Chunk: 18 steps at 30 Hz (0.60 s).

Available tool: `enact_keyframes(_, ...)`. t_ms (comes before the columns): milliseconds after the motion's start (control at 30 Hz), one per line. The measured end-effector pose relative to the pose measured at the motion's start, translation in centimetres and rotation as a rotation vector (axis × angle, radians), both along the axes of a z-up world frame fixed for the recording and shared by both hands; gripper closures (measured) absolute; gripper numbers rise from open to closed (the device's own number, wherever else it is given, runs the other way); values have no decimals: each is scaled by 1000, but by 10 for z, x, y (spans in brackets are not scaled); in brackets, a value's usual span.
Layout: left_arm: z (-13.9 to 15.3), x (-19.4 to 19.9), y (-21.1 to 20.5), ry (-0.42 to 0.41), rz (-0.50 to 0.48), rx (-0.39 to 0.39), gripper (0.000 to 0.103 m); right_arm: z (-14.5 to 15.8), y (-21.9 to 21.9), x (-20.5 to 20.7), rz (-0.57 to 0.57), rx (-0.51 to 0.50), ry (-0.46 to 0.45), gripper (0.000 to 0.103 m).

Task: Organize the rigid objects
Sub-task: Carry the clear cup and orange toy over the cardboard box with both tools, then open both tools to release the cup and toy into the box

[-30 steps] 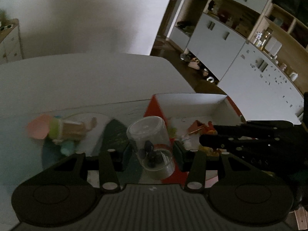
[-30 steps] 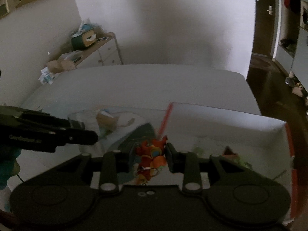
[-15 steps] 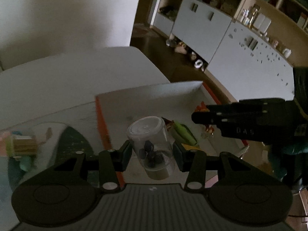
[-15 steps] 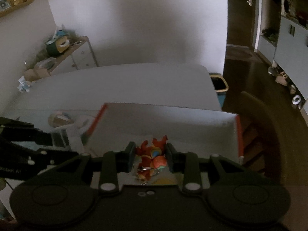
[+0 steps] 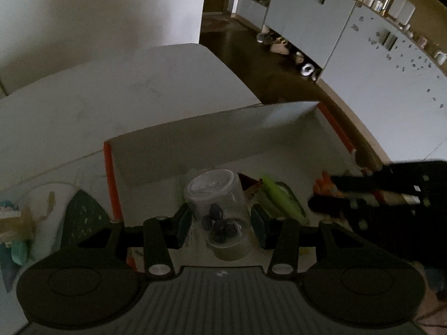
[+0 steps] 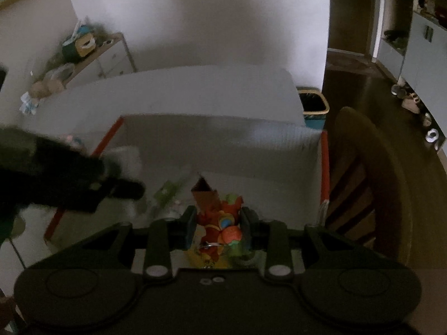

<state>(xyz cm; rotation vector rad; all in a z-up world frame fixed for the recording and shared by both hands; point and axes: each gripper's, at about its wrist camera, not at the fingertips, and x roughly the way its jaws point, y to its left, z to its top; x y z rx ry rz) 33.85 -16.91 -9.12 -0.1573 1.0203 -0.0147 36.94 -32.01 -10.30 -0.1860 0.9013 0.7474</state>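
Over a white table (image 5: 139,83), a white orange-edged box (image 5: 212,134) sat open, left gripper (image 5: 220,220) clamped on a clear jar (image 5: 220,209) above its floor, right gripper (image 6: 218,223) pinching an orange toy (image 6: 223,220) over the box, a green stick (image 5: 279,198) lay inside.

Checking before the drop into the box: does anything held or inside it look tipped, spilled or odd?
Nothing spilled. The clear jar in the left gripper is tilted, its dark pieces pooled at the low end, still inside. The right gripper holds an orange toy over the white box, whose contents lie jumbled.
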Motion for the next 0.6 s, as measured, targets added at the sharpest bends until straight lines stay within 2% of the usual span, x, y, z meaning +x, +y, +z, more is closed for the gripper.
enact_keyframes(300, -19, 40, -9, 54, 11, 44, 57, -15, 9, 1, 70, -50, -1, 71)
enact_keyframes(600, -37, 59, -12, 98, 24, 51, 59, -29, 17, 10, 101, -88, 8, 71)
